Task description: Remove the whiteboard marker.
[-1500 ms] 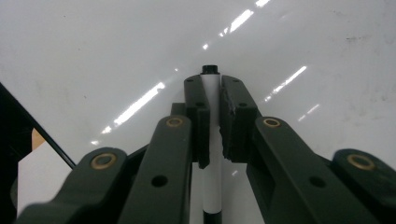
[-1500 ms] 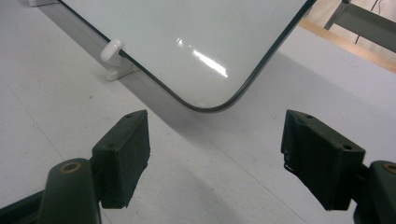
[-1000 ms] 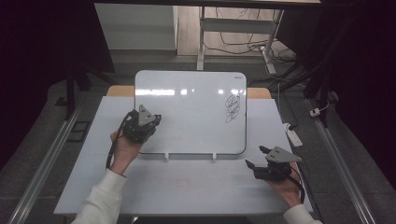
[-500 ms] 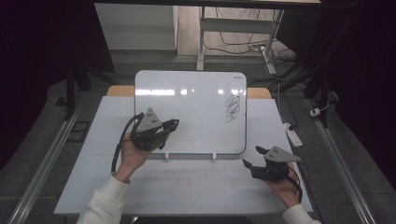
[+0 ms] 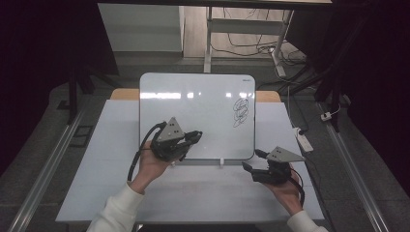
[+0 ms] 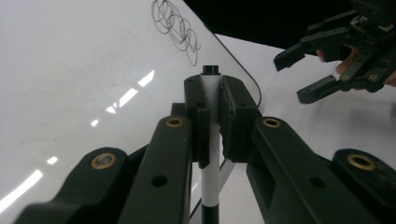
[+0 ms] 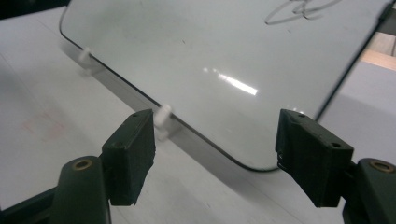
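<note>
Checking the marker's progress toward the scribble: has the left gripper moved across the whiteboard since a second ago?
Yes. The left gripper, shut on the marker, has moved rightward from the whiteboard's left edge toward the scribble.

**Three cameras around one whiteboard**

The high view looks forward and down from above the person's side, far enough to take in the whole whiteboard [image 5: 196,116] and table [image 5: 96,159]. The left gripper view looks very close along the board's surface toward the scribble [image 6: 177,30]. The right gripper view faces the board's near edge [image 7: 154,100] from low. All three share the whiteboard.
</note>
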The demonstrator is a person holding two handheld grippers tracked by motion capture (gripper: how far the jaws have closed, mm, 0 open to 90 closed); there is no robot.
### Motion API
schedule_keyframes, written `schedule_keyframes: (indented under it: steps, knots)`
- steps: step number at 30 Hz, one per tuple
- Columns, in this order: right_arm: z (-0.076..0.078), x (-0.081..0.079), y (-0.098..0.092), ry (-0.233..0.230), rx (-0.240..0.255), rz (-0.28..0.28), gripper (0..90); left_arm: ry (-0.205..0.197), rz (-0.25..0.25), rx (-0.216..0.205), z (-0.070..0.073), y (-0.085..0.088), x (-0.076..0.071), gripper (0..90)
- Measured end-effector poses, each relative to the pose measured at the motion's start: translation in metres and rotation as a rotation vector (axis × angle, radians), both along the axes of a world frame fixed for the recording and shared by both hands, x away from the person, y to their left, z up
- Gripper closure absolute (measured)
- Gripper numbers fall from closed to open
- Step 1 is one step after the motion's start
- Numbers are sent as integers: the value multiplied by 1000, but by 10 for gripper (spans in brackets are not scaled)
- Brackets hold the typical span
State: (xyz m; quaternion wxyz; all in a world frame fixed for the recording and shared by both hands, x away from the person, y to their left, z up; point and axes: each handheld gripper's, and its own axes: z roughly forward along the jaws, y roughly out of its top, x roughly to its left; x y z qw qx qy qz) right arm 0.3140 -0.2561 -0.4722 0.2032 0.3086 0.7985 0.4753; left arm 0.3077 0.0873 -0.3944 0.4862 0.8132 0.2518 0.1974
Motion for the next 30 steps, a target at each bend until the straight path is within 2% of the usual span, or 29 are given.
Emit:
schedule_keyframes:
  steps: [2,7,11,18,24,28,30]
  knots:
    - [3,2,8,16,22,19,288,5,-12,-7,0,-7,2,811]
    - [8,1,32,43,15,58,298,8,-42,-4,-1,-22,2,811]
    - [10,0,50,73,12,99,304,7,-56,2,-2,-30,2,811]
    - [17,-1,81,124,45,165,322,7,-63,8,-8,-40,0,811]
    - [18,0,100,157,66,179,357,7,-61,10,-14,-46,1,811]
    - [17,2,109,177,72,172,421,4,-63,13,-17,-49,1,811]
    - [16,3,112,202,82,169,464,2,-65,15,-18,-51,0,810]
